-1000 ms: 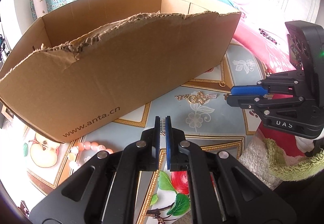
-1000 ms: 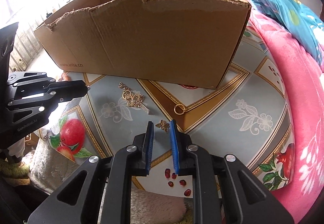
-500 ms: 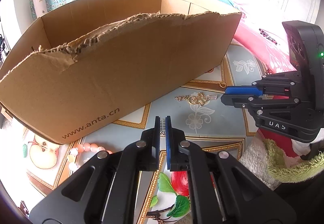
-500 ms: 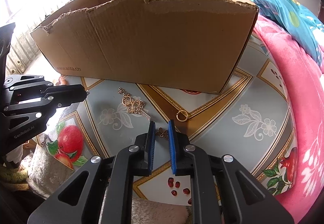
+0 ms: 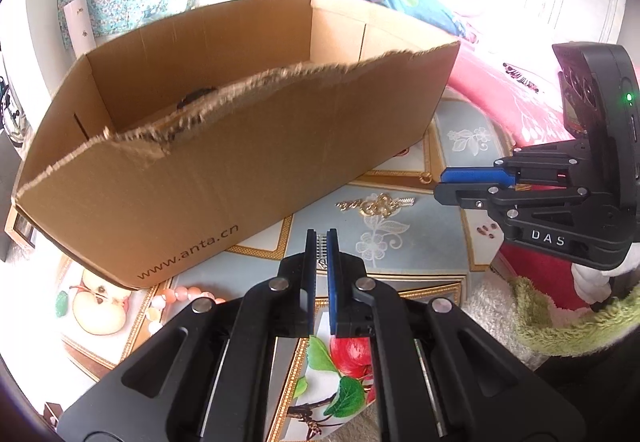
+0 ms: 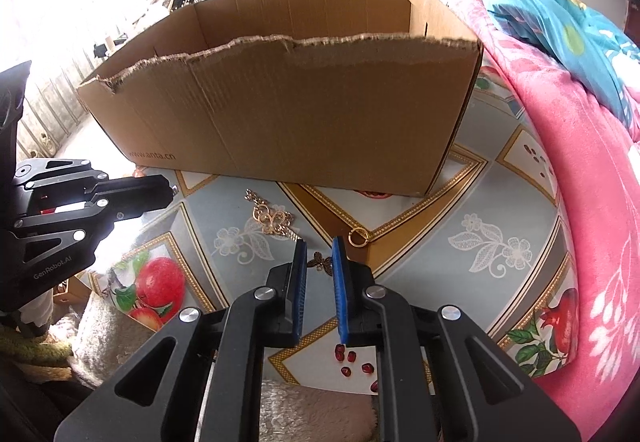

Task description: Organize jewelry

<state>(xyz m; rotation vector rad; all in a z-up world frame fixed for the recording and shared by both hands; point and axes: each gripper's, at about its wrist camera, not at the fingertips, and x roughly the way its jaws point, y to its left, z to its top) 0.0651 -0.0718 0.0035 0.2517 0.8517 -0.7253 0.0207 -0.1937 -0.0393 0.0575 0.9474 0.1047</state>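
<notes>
My left gripper (image 5: 321, 242) is shut on a small silver toothed piece (image 5: 321, 247) and hangs in front of the brown cardboard box (image 5: 224, 170). My right gripper (image 6: 319, 256) stands narrowly open around a small bronze butterfly charm (image 6: 322, 263) lying on the table. A gold ornate brooch (image 6: 272, 220) and a gold ring (image 6: 358, 237) lie on the table before the box (image 6: 304, 122). The brooch (image 5: 378, 204) and the right gripper (image 5: 460, 184) also show in the left wrist view. A pink bead bracelet (image 5: 176, 296) lies at the box's left corner.
The patterned tablecloth (image 6: 472, 242) covers the table. A pink blanket (image 6: 580, 170) lies at the right edge. A fuzzy cloth (image 6: 304, 410) hangs at the near edge. A dark object (image 5: 194, 98) sits inside the box.
Both grippers have risen, so the box interior shows. The right gripper closed in around the butterfly charm, then its jaws widened slightly. The left gripper still holds the silver piece.
</notes>
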